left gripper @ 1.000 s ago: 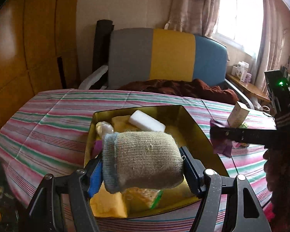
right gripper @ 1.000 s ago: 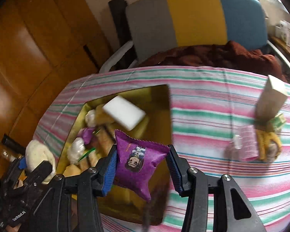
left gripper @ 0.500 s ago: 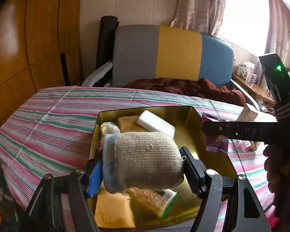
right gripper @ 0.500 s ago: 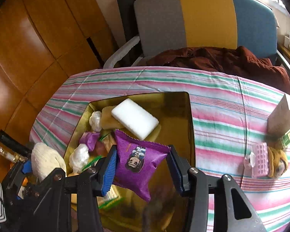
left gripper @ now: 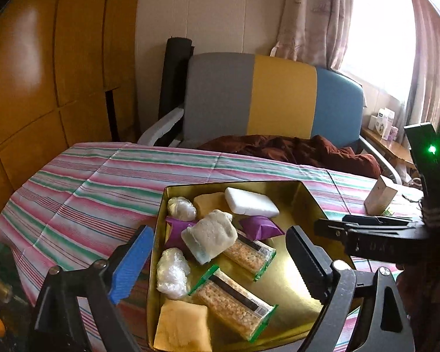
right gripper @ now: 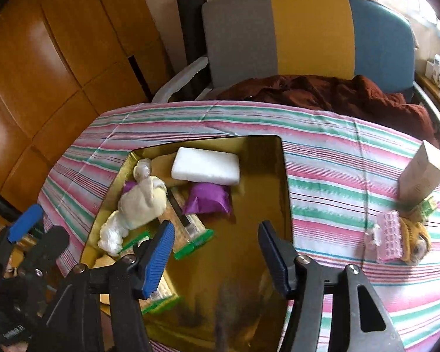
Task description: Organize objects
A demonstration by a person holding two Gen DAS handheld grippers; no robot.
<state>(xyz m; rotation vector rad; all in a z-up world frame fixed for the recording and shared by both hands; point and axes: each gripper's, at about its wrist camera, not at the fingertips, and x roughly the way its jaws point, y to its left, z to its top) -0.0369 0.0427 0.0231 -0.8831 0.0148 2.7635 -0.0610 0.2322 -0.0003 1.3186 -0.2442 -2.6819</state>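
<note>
Both grippers hang over the gold tin [left gripper: 311, 202] on the striped tablecloth [left gripper: 96, 193], and both sets of jaws are opening with nothing between them. The left gripper [left gripper: 220, 261] spreads wide; the rolled sock [left gripper: 209, 234] lies in the tin, resting on the purple things and a cracker pack. The right gripper [right gripper: 217, 252] is parting too, and its purple packet [right gripper: 208, 198] sits on the tin floor just below the white sponge [right gripper: 205, 165].

Count inside the tin: one white sponge, one sock, two purple packets visible, two green-edged cracker packs [left gripper: 234, 305], two clear plastic-wrapped bundles [left gripper: 173, 272], two yellow cloths [left gripper: 180, 327].

Outside the tin, on the cloth at the right: one beige carton [right gripper: 422, 173] standing tilted, one pink blister pack [right gripper: 388, 236], one yellow knitted item [right gripper: 415, 239], touching one another in a small cluster.
</note>
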